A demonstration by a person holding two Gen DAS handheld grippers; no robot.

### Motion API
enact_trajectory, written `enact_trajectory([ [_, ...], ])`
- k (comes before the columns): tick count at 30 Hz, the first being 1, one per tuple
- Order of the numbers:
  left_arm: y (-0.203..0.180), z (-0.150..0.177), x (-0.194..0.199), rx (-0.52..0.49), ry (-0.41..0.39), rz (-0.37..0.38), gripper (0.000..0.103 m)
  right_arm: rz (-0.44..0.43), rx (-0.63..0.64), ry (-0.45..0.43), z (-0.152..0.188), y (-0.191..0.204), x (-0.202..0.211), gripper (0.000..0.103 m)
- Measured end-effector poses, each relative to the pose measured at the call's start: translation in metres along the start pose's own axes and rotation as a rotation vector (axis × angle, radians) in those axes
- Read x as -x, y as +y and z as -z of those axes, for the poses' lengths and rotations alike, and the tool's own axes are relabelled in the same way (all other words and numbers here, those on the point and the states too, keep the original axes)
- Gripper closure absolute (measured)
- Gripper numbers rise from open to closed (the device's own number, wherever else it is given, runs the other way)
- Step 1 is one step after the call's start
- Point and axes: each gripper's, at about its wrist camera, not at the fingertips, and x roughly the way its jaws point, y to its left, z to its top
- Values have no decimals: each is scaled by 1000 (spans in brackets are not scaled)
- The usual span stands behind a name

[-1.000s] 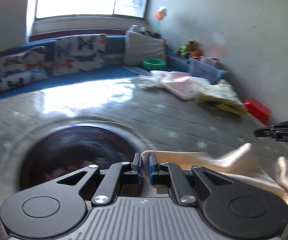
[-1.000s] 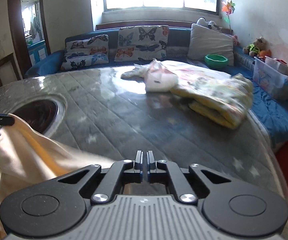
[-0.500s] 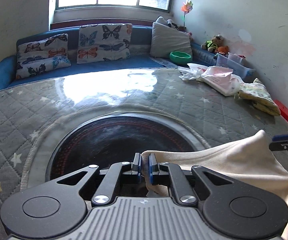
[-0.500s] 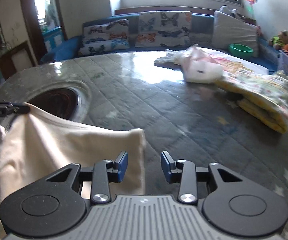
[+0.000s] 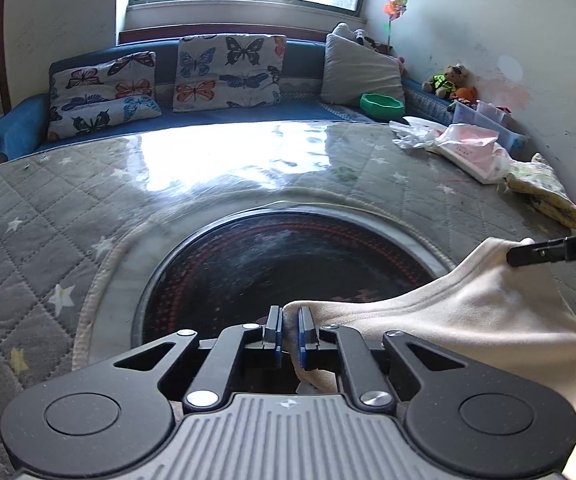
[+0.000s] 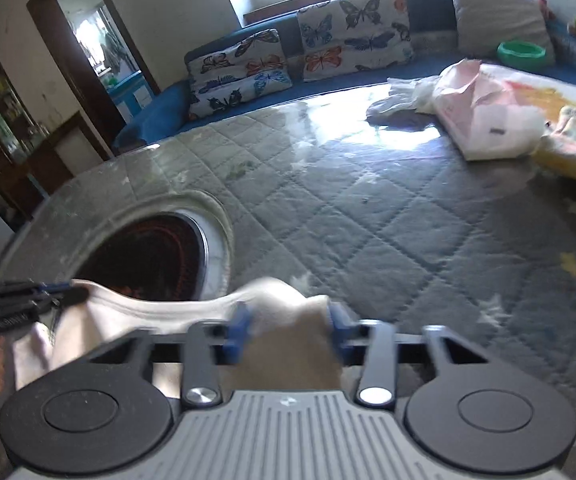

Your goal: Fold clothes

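The left gripper [image 5: 288, 332] pinches one edge of the cream cotton garment [image 5: 468, 332] over the near edge of the grey quilted table cover [image 5: 88, 200]. The right gripper [image 6: 288, 330] has just been closing, its blurred blue pads straddling the other edge, not visibly pressing. It should clamp fully before the cloth is spread flat beyond the round dark glass inset [image 5: 288, 264].

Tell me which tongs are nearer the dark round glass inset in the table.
Left. The left tongs hang over the inset's near edge; the right tongs sit off to its right.
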Motion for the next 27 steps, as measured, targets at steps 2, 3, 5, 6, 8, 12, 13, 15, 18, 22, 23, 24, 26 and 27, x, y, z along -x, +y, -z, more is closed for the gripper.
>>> enact_trajectory([
  [2,4,-1,0,13,-6,-7,95,-16,-21,-28,-5,0,-2,87],
  [3,6,-1,0,20,-14,-11,95,-6,-17,-54,-6,1,-1,87],
  [5,10,-4,-1,38,-25,-21,95,15,-9,-107,-8,4,0,87],
  [6,12,-5,-2,46,-25,-28,94,25,-5,-133,-9,5,1,86],
  [8,14,-8,-6,51,-22,-46,94,84,-8,-142,-11,6,-3,73],
  [12,17,-9,-14,54,-11,-59,91,117,41,-119,-9,12,-8,73],
  [13,18,-9,-15,57,-8,-63,91,103,64,-111,-7,17,-7,73],
  [15,19,-9,-16,65,0,-64,88,83,104,-98,-6,25,-7,73],
  [18,22,-8,-9,67,-5,-92,86,82,154,-58,-2,34,-15,67],
  [22,30,-1,19,86,-35,-132,70,147,172,-36,2,38,-21,65],
  [23,33,2,28,94,-43,-145,63,162,180,-43,3,39,-19,65],
  [24,35,7,38,99,-50,-165,60,177,188,-51,4,41,-17,65],
  [26,41,17,56,113,-60,-197,56,183,200,-64,7,43,-10,63],
  [27,44,25,63,123,-56,-213,51,180,203,-69,8,44,-6,59],
])
